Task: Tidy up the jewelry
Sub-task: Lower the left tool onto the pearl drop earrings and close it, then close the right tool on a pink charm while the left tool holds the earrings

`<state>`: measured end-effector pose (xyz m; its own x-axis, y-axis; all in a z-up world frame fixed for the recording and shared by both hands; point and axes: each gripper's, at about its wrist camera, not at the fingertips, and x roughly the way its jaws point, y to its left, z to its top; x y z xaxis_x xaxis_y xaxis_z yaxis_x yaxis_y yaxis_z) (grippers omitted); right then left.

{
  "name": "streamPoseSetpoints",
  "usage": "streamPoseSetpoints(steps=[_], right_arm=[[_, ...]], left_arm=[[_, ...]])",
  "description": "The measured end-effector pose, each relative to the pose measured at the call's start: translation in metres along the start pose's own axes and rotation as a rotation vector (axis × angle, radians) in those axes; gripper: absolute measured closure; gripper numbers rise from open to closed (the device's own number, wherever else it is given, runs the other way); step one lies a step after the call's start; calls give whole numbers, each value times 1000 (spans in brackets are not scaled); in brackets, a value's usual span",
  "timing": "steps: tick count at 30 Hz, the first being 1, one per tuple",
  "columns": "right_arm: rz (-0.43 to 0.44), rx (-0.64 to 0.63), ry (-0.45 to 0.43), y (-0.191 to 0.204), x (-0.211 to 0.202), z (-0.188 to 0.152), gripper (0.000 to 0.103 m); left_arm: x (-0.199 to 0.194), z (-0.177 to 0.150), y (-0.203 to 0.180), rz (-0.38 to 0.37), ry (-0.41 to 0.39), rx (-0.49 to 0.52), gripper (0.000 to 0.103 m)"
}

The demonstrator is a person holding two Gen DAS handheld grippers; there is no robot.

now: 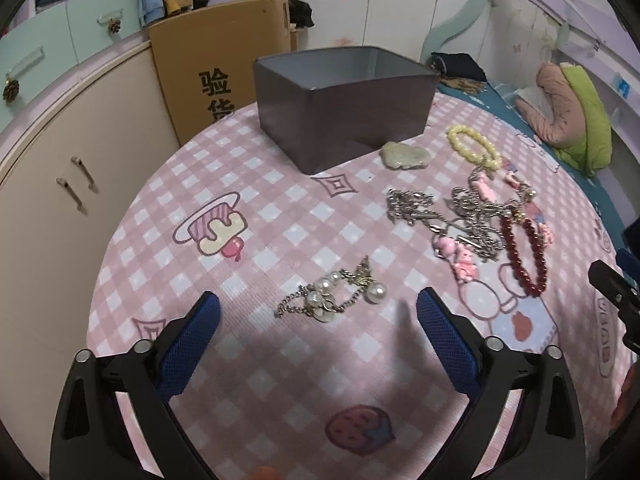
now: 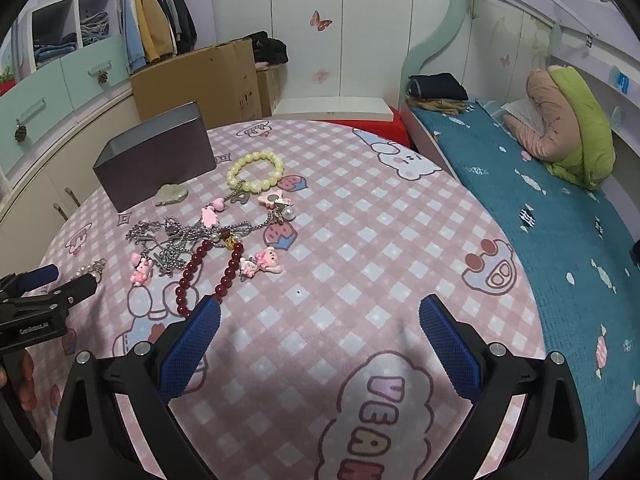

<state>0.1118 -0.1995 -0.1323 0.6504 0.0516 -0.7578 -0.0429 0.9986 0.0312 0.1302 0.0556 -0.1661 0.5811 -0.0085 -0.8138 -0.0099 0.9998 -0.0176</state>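
A grey open box (image 1: 344, 108) stands at the far side of the pink checked table (image 1: 280, 224); it also shows in the right wrist view (image 2: 156, 164). My left gripper (image 1: 318, 308) is open, just short of a pearl-and-chain piece (image 1: 336, 294). A pale stone pendant (image 1: 406, 156), a yellow bead bracelet (image 1: 474, 146), tangled silver chains (image 1: 444, 216), pink charms (image 1: 460, 258) and a dark red bead bracelet (image 1: 524, 256) lie to the right. My right gripper (image 2: 320, 312) is open and empty, its left finger near the red bracelet (image 2: 208, 272).
A cardboard box (image 1: 224, 64) and cream cupboards (image 1: 60, 184) stand behind the table to the left. A bed with a blue cover (image 2: 540, 208) and a green and pink pillow (image 2: 568, 124) runs along the right. A wardrobe with clothes (image 2: 152, 16) is at the back.
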Motion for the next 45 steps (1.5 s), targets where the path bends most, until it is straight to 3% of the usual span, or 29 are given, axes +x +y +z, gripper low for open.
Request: streamPoseSetpoints(steps=[2, 6, 9, 11, 14, 24, 30, 37, 40, 45], right_arm=[[-1, -5, 6, 1, 3, 1, 6], [-2, -15, 18, 5, 9, 2, 6], [-4, -22, 29, 8, 13, 3, 6], [-5, -24, 37, 8, 15, 3, 6], [-28, -33, 48, 8, 20, 4, 6], [-64, -82, 80, 11, 44, 20, 6], [-10, -112, 83, 25, 53, 26, 7], [56, -104, 119, 25, 61, 27, 22], [119, -65, 106, 18, 53, 30, 23], [12, -98, 66, 8, 39, 31, 22]], left_arm=[[2, 2, 2, 20, -8, 6, 42], [3, 3, 4, 37, -15, 34, 49], [1, 3, 6, 43, -27, 38, 66], [0, 3, 9, 26, -37, 34, 91], [-2, 1, 17, -39, -54, 0, 93], [-23, 2, 12, -96, -108, 3, 93], [-25, 4, 14, -115, -105, -10, 93], [-26, 5, 13, -141, -97, -4, 93], [-26, 5, 12, -144, -96, 0, 93], [-26, 5, 10, -151, -96, 3, 93]])
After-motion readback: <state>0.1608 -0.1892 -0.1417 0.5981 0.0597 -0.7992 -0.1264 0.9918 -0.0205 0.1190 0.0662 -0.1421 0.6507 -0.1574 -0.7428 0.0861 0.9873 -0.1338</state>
